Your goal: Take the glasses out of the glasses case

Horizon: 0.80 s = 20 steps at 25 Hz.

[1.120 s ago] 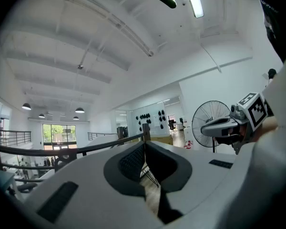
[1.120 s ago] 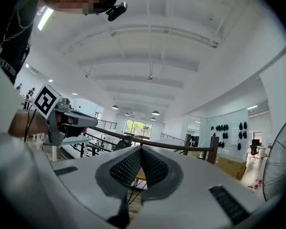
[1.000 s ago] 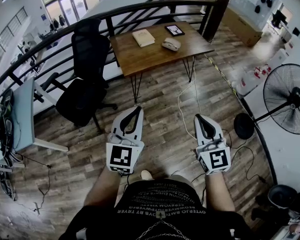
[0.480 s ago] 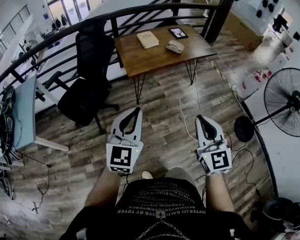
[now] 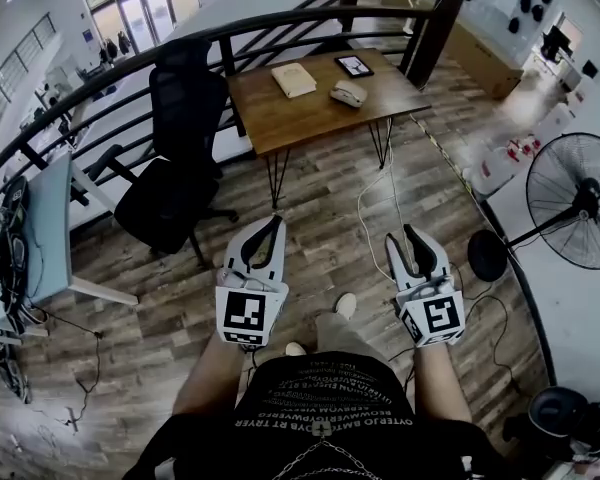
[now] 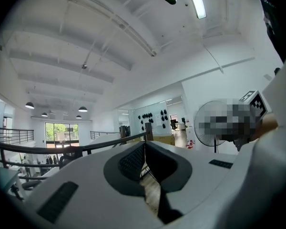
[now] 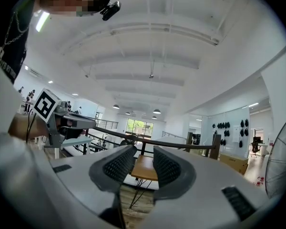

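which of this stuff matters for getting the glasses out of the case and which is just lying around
For the job:
glasses case, on the wooden table

Just lying about:
flat beige book or box
small tablet
office chair
standing fan

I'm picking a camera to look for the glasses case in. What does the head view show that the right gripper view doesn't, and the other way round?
Only the head view: the glasses case and a pale book lying on the wooden table.
Only the right gripper view: the ceiling lights and the head camera.
Both: the table, the railing, the fan and the right gripper. Its jaws have just been opening and stand apart with nothing between them.
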Available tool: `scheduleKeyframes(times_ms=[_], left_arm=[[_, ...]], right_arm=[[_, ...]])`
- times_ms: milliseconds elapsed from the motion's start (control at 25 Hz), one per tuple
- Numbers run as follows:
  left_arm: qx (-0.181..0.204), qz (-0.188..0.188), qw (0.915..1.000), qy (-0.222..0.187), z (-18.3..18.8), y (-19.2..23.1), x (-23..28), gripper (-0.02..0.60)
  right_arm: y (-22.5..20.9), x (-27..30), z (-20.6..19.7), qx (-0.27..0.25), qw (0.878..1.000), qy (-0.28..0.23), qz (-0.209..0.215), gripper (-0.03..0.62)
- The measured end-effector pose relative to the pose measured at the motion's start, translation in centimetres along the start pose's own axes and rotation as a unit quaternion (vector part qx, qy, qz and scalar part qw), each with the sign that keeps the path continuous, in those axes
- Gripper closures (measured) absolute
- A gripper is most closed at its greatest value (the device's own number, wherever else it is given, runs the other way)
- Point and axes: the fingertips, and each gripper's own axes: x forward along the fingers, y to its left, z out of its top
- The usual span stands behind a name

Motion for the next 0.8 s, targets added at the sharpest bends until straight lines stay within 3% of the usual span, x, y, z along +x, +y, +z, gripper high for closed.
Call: scheduleKeyframes(times_ms=[560,800], left_arm=[[0.003,0.000,0.9999,0.015,-1.1,-0.5,2.8,0.552],[-0.002,-0.002,0.9996,0.028,-2.0,-0.7,5.0,0.552]], right_arm=[[-3.5,1.0,-1.7,0.022,1.000,-0.005,-0.009,0.419],[-4.6,2.6,-3.1,0.032,0.999,0.004,0.006,0.419]])
